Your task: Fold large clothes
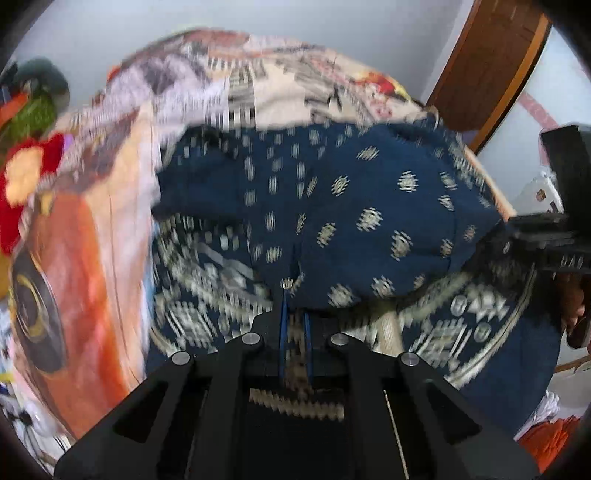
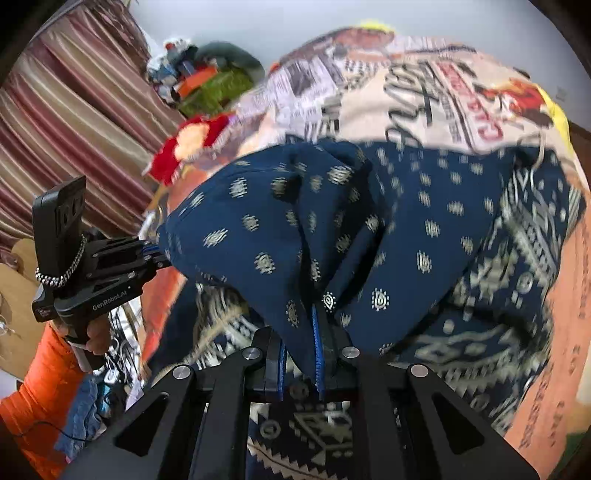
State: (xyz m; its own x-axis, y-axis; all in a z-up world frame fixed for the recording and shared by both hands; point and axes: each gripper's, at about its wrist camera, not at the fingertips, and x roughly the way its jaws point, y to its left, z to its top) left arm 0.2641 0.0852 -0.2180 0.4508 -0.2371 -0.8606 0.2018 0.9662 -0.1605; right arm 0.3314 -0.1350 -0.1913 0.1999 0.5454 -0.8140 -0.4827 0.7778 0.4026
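Both tongs, left tongs (image 1: 294, 314) and right tongs (image 2: 301, 332), clenched on navy garment (image 1: 332, 206), lifted ahead of them over printed bedspread (image 1: 280, 85). First fold seemingly under way; flattening and further folds left.

Ahead of me a pale wall (image 1: 258, 18) rises behind the bed; its printed bedspread (image 2: 424, 81) is busy with lettering; a brown wooden door (image 1: 491, 66) stands to one side; striped curtains (image 2: 74, 110) hang opposite.
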